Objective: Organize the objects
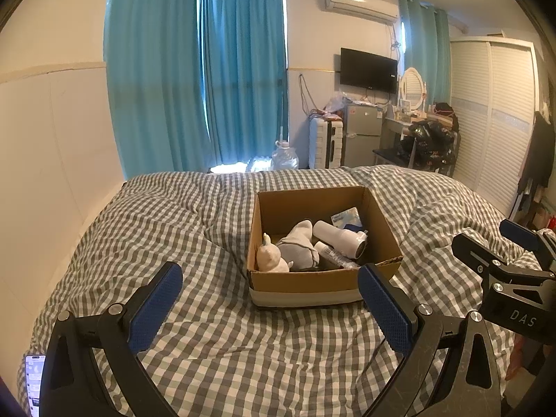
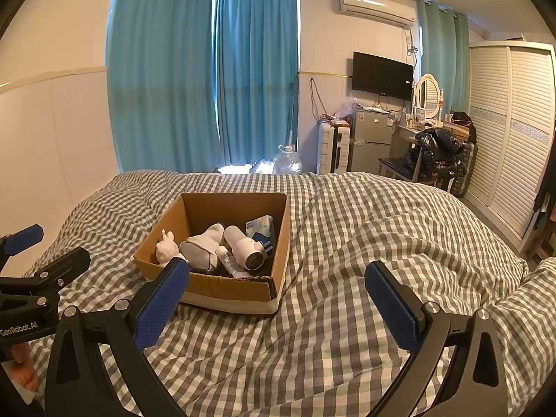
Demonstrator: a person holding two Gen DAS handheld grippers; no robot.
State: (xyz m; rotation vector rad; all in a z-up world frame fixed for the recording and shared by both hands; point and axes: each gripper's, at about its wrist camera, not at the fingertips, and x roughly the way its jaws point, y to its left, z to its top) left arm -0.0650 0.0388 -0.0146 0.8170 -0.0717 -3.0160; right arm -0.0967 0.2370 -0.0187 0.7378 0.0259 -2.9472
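A cardboard box [image 1: 305,283] [image 2: 229,290] sits on the checked bed cover. Inside lie a plush toy [image 1: 272,255] [image 2: 166,246], a grey and white sock bundle [image 1: 300,243] [image 2: 205,245], a white tumbler on its side [image 1: 342,238] [image 2: 243,246], a small tube [image 1: 333,253] [image 2: 229,260] and a blue tissue pack [image 1: 347,217] [image 2: 260,226]. My left gripper [image 1: 271,307] is open and empty, held in front of the box. My right gripper [image 2: 278,304] is open and empty, to the right of the box. Each gripper shows at the edge of the other's view: the right one [image 1: 493,248], the left one [image 2: 45,246].
The grey and white checked bed cover [image 1: 194,229] [image 2: 382,229] is rumpled around the box. A phone [image 1: 34,378] lies at the bed's left edge. Blue curtains [image 1: 198,80], a fridge [image 1: 363,135], a chair with bags [image 2: 431,160] and a wardrobe [image 2: 514,132] stand beyond the bed.
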